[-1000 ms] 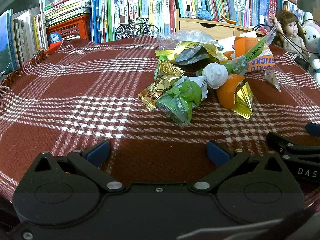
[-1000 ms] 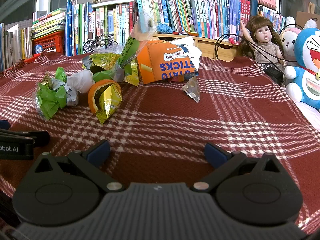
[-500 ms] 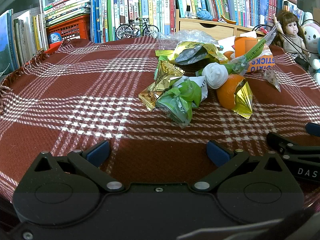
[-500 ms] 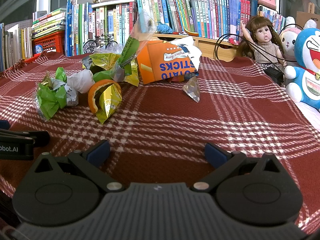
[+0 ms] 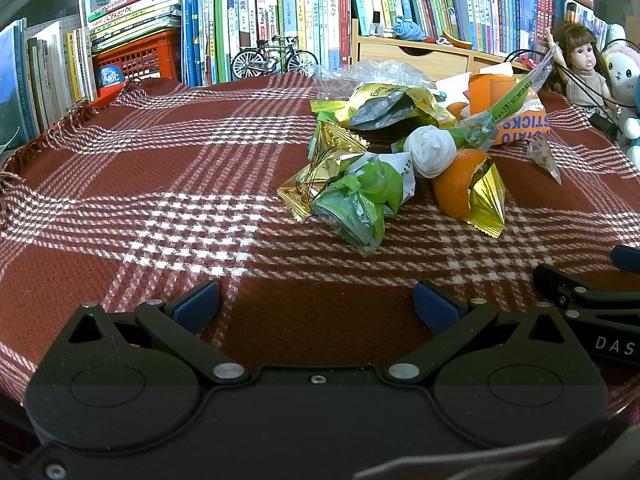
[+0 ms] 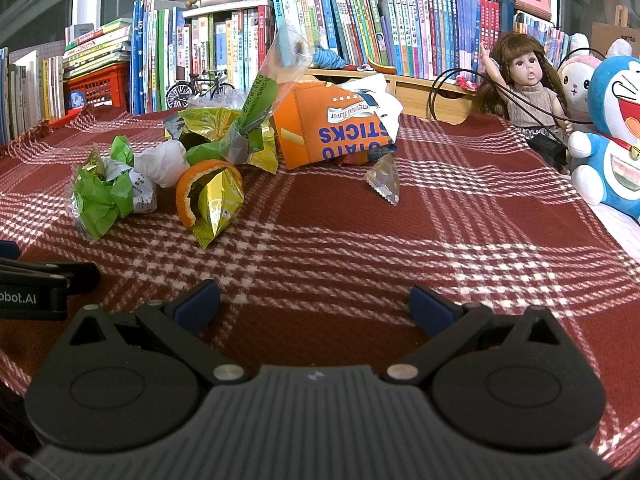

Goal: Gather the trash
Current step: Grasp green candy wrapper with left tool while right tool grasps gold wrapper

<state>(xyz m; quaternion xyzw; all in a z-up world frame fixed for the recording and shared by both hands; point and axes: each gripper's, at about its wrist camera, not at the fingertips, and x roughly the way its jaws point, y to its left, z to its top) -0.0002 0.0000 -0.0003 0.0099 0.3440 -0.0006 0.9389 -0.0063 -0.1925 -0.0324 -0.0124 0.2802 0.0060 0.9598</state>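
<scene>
Red-and-white plaid cloth (image 5: 160,184) covers the whole worktop, its fringed edge running along the far left beside stacked books (image 5: 132,4). Most of the cloth is bare: a wide open stretch lies left of the trash in the left wrist view, and another lies right of it, reaching toward 1 doll (image 6: 528,80) and 2 plush toys, 1 of them blue (image 6: 616,136), at the right edge. Books line the back, with 1 red crate (image 5: 140,56) and 1 model bicycle (image 5: 272,60) in front of them.

The trash sits in 1 loose heap toward the far middle. Largest is 1 orange potato-sticks box (image 6: 332,132), lying tipped over with white paper at its mouth; what else is inside it cannot be told. Next come 1 yellow-green foil bag (image 5: 384,104), 1 green crumpled wrapper (image 5: 356,200), 1 gold wrapper (image 5: 324,168), 1 orange peel (image 6: 200,188) cupping 1 gold foil piece (image 6: 218,204), 1 white paper ball (image 5: 430,154), and 1 small clear packet (image 6: 384,180) lying apart, just right of the heap.

The left gripper (image 5: 316,304) and right gripper (image 6: 314,306) sit low over the near cloth, side by side, both with jaws spread wide and holding nothing, well short of the heap.
</scene>
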